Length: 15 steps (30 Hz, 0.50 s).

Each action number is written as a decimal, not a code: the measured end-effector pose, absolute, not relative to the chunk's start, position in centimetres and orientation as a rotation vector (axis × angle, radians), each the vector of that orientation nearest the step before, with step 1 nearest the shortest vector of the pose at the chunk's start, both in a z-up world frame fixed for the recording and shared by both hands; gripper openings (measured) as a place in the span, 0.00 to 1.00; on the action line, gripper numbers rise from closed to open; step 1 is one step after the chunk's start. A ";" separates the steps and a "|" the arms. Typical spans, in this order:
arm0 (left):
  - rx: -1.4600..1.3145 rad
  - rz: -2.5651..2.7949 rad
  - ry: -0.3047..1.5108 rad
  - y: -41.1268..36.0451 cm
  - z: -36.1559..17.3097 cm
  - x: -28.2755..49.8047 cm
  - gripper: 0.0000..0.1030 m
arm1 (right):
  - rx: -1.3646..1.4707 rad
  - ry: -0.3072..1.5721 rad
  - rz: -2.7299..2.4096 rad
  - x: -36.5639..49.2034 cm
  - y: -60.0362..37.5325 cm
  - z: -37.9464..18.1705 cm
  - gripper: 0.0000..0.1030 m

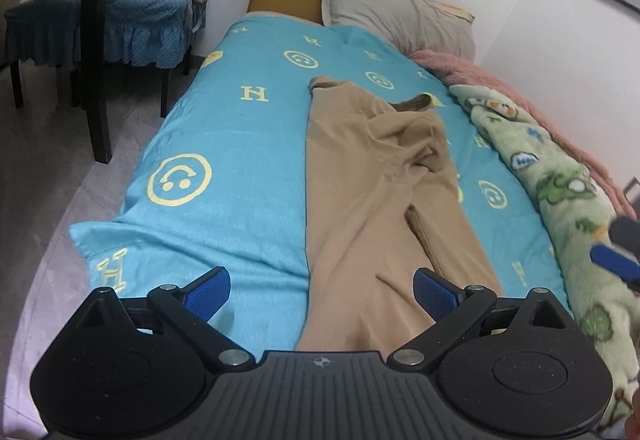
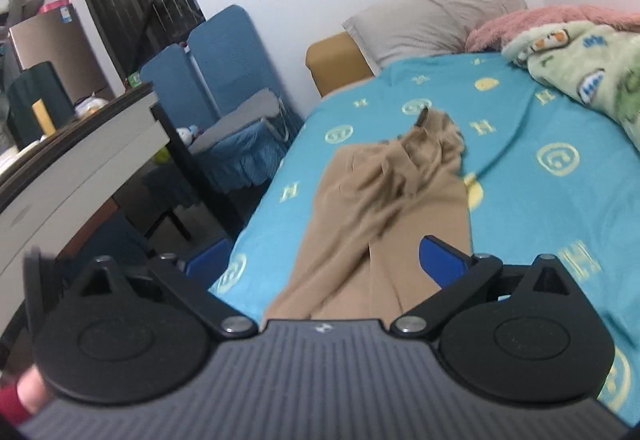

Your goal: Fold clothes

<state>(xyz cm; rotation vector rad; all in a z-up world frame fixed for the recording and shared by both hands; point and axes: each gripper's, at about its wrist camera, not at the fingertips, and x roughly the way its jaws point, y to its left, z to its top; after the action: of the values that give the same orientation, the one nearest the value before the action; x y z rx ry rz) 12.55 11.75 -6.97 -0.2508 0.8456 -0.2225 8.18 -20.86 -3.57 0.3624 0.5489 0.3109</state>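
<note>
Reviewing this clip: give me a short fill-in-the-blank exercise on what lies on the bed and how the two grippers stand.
1. The tan garment lies on a ____ bedspread printed with smiley faces.
2. The left gripper has its jaws ____, with nothing pressed between the pads.
3. The right gripper holds ____.
4. At the head of the bed, against the wall, lies a ____ pillow.

Missing words: blue; open; nothing; grey

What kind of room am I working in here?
Most likely a bedroom: a bed with a grey pillow, fleece blankets along the wall, and tan trousers laid out on it.
</note>
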 end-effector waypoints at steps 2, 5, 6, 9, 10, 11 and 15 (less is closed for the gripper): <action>-0.243 -0.225 0.892 11.7 -7.1 11.8 0.96 | 0.367 0.544 0.296 6.4 -21.4 -3.7 1.00; -0.238 -0.210 1.029 12.2 -8.2 11.5 0.93 | 0.363 0.550 0.248 5.8 -22.3 -4.0 1.00; -0.269 -0.200 1.088 12.7 -8.7 11.6 0.92 | 0.363 0.548 0.236 5.9 -22.6 -4.1 1.00; -0.419 -0.168 1.270 14.7 -10.2 12.0 0.78 | 0.397 0.555 0.216 6.4 -23.4 -4.8 1.00; -0.421 -0.149 1.285 15.2 -10.2 11.8 0.78 | 0.417 0.562 0.210 6.6 -23.7 -5.0 1.00; -0.405 -0.123 1.283 15.4 -10.0 11.5 0.78 | 0.438 0.572 0.209 6.9 -23.9 -5.2 1.00; -0.328 -0.072 1.329 15.4 -9.8 10.6 0.75 | 0.468 0.599 0.217 7.4 -24.4 -5.7 1.00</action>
<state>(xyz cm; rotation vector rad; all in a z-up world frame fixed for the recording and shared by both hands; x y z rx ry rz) 10.59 15.41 -9.81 -0.3278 1.3285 -0.0722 7.40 -24.35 -5.74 0.4678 0.5994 0.2174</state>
